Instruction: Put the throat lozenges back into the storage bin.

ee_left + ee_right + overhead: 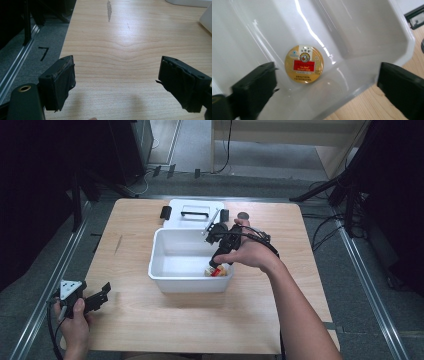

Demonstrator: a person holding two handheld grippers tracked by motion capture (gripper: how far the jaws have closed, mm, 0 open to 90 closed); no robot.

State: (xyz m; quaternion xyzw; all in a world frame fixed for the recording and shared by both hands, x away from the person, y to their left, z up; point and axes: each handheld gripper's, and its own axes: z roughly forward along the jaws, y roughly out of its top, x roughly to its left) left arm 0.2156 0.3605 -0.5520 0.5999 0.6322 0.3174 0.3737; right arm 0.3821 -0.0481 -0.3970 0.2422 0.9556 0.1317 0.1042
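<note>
Gold and red, the round tin [304, 64] lay flat on the white tub's [165, 282] floor, under the spread right gripper [325, 87]; the left gripper [117, 82] rested wide open over the table [125, 37].

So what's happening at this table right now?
A person works with a hand-held claw in each hand. The right claw hangs open over a white bin, where a round gold candy tin lies flat on the bottom, not gripped. The left claw rests open near the table's front left corner, holding nothing.
</note>
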